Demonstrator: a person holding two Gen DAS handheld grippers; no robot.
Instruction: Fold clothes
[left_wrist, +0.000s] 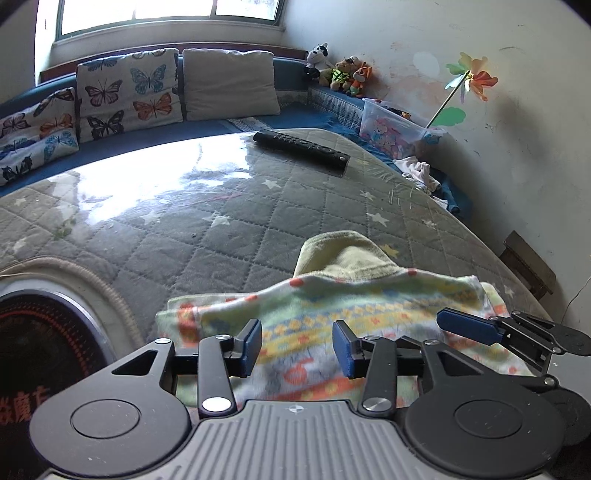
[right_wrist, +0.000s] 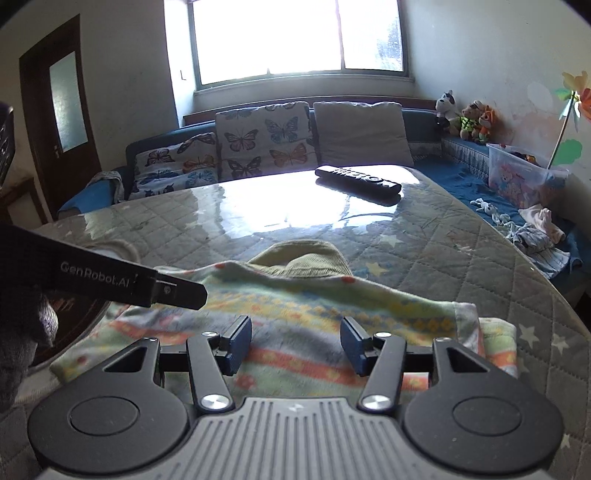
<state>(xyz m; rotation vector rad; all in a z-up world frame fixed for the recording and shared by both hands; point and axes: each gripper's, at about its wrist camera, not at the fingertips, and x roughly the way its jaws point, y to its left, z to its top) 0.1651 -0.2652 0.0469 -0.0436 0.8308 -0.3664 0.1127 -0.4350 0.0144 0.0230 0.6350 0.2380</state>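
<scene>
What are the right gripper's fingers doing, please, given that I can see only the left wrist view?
Observer: The right gripper is open over the pastel patterned fleece garment, with nothing pinched between its fingers.
Operator: Thank you. What stands beyond the left end of the butterfly-print cushions?
Observer: A dark brown wooden door with a frosted glass pane, set in the left wall.

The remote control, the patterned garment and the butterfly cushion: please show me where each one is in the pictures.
remote control (right_wrist: 357, 180): right wrist view, middle of its black body.
patterned garment (left_wrist: 295, 321): left wrist view, striped cloth between the fingers.
butterfly cushion (left_wrist: 129, 88): left wrist view, centre of its front face.
</scene>
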